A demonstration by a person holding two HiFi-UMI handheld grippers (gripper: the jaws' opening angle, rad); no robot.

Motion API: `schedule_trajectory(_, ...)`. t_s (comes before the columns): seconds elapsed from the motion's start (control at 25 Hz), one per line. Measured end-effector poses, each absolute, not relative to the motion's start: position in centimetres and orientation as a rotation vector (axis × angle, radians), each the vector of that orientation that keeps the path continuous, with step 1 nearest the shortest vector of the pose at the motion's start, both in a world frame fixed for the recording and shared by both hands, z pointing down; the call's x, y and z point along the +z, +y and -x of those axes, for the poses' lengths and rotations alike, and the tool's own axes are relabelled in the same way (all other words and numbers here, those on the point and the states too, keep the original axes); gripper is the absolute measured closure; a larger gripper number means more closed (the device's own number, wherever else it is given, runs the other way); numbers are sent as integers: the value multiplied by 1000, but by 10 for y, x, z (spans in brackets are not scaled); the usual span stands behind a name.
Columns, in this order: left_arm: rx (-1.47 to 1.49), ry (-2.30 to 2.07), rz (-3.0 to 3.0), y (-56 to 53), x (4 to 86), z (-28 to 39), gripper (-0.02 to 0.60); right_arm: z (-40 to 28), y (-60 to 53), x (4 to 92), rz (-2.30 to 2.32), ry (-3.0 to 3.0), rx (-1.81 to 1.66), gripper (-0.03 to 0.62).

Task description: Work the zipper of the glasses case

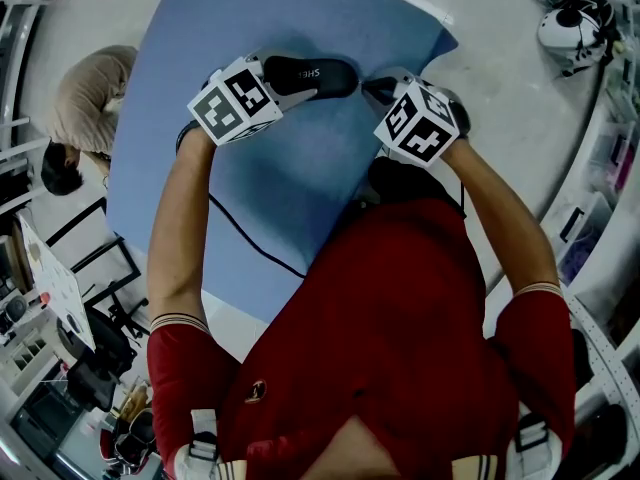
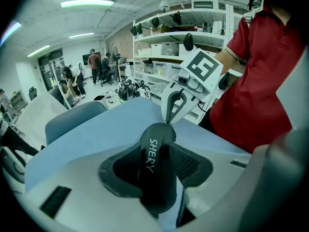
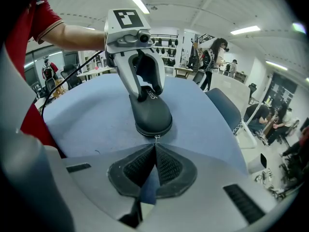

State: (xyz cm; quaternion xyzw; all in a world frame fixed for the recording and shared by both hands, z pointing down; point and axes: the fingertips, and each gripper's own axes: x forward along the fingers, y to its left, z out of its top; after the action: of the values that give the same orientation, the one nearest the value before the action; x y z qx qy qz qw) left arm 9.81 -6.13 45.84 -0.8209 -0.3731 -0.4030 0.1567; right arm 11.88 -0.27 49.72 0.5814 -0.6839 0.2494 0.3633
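Glasses case lying on the blue bench, engaged from both sides.
Left gripper is clamped across the black case near its left end. At the case's right end, the right gripper has its jaws pressed together on the zipper pull.

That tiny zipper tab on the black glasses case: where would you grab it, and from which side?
Pinch the zipper pull, the small metal tab sticking out from the end of the glasses case. Come in end-on, along the case's length, since the left gripper clamps its far part from above. The right gripper is placed that way, jaws closed and seemingly on the tab.
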Motion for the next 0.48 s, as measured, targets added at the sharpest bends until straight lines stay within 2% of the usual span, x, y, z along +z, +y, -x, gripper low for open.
schedule_trajectory(0.48,-1140,-1073,2360,-60,459,-97,417,-94,5,499,-1543,-1758,757,592)
